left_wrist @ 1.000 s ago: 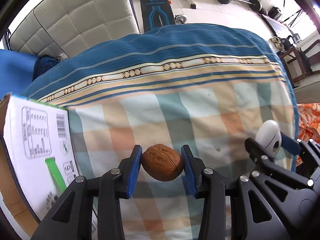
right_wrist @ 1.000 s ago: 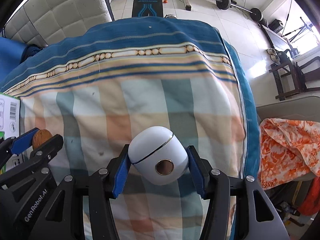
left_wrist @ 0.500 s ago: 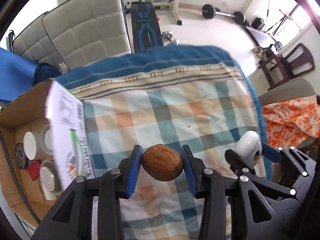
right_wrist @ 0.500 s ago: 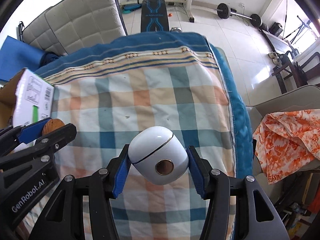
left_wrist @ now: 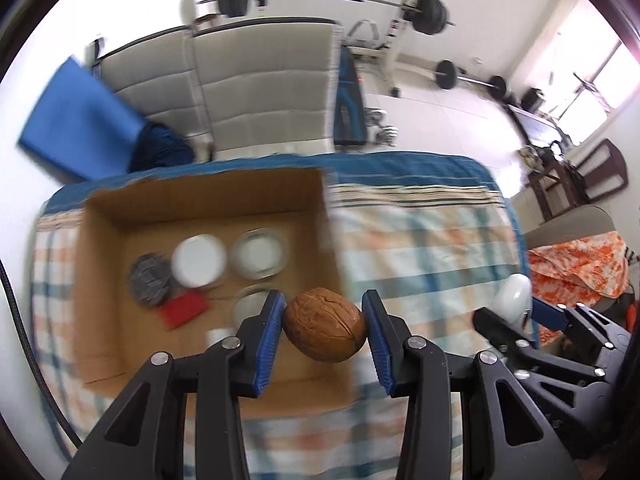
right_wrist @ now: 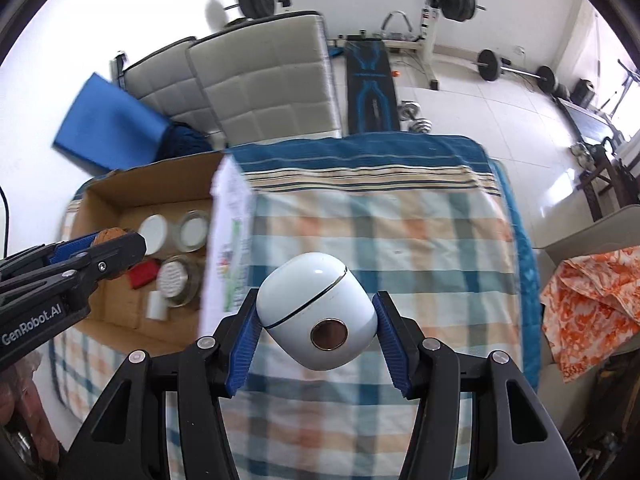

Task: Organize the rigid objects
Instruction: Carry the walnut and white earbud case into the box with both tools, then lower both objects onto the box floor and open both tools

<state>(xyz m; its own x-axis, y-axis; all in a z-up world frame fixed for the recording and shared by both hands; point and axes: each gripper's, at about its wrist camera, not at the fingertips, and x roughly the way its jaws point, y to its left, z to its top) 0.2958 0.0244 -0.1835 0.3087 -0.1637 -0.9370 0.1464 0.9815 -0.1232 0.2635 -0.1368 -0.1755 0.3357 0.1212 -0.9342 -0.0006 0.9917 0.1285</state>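
Walnut (left_wrist: 325, 329) pinched in left claw (left_wrist: 324, 330), now up over the cardboard box (left_wrist: 208, 196) near its right wall; a sec ago it hung low over the bed (right_wrist: 400, 240), box w/ jars barely seen. Right claw (right_wrist: 316, 334) shut on white case (right_wrist: 316, 316), trailing over bed. Both prob. ready to drop in box.

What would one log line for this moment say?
left gripper: holds walnut over cardboard box | right gripper: holds white case over checked cloth
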